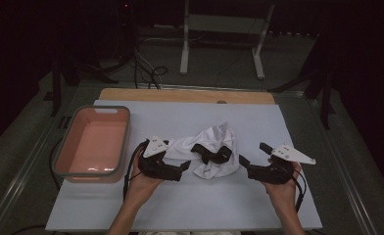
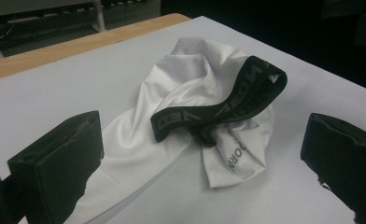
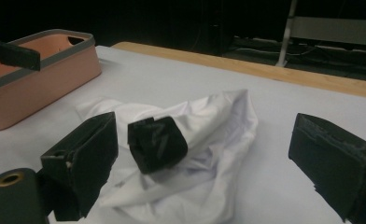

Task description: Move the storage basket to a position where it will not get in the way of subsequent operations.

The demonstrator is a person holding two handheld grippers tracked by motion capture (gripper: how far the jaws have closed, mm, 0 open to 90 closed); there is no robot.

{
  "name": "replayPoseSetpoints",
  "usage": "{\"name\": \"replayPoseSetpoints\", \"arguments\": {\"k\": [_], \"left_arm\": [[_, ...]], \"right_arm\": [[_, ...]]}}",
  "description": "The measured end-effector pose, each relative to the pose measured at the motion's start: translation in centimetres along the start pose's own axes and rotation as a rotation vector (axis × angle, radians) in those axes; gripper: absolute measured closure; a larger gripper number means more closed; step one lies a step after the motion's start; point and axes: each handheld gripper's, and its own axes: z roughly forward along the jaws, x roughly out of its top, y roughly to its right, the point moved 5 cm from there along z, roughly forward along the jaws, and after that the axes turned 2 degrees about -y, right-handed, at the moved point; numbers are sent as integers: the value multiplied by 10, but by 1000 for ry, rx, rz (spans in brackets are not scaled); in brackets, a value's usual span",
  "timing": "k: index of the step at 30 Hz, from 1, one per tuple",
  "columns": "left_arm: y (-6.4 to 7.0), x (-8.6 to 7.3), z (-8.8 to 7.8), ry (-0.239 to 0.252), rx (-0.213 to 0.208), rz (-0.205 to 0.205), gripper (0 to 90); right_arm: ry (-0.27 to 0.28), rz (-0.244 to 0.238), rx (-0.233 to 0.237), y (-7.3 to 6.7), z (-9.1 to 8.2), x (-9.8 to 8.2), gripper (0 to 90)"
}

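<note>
White cloth [image 1: 212,149] crumpled in a heap near the middle of the white table cover [image 1: 190,200], between the two grippers. Black stretchy band [image 1: 211,153] with grey letters looped over the top of the heap, part of the same cloth. In the left gripper view, band [image 2: 218,109] arched up and curling across the white folds [image 2: 172,93], one long flap of cloth running out toward the near jaw. In the right gripper view, band [image 3: 157,143] seen end on as a dark lump sitting on the cloth [image 3: 218,135]

Left gripper [image 1: 182,167] held in the left hand [image 1: 141,183], just beside the left edge of the cloth, jaws spread wide apart, nothing between them. Cannot tell if the near jaw touches the flap

Right gripper [image 1: 253,159] held in the right hand [image 1: 280,188], just to the right of the heap, jaws also spread wide, gripping nothing, apart from the cloth

Pink tub [image 1: 94,144] with a grey rim off to the left on the table cover, near the left gripper, also in the right gripper view [image 3: 45,74]. Strip of bare wooden table [image 1: 185,95] along the far side. White metal stand [image 1: 222,36] on the floor beyond, with dark cables [image 1: 148,68] beside it
</note>
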Motion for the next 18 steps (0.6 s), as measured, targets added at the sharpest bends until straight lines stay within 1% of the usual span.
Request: {"name": "replayPoseSetpoints", "arguments": {"k": [5, 7, 12, 14, 18], "left_arm": [[-1, -2, -2, 2, 0, -9, 3], [0, -2, -2, 1, 0, -8, 3], [1, -2, -3, 1, -4, -6, 3], [1, -2, -4, 2, -4, -7, 3], [3, -2, -5, 3, -3, -4, 3]], "right_arm": [[-15, -9, 5, -1, 13, 6, 88], [-32, -16, 9, -2, 20, 7, 96], [-70, -9, 18, -3, 34, 2, 112], [-84, -3, 21, -4, 37, 0, 114], [-99, -8, 39, -10, 45, -4, 135]]}}
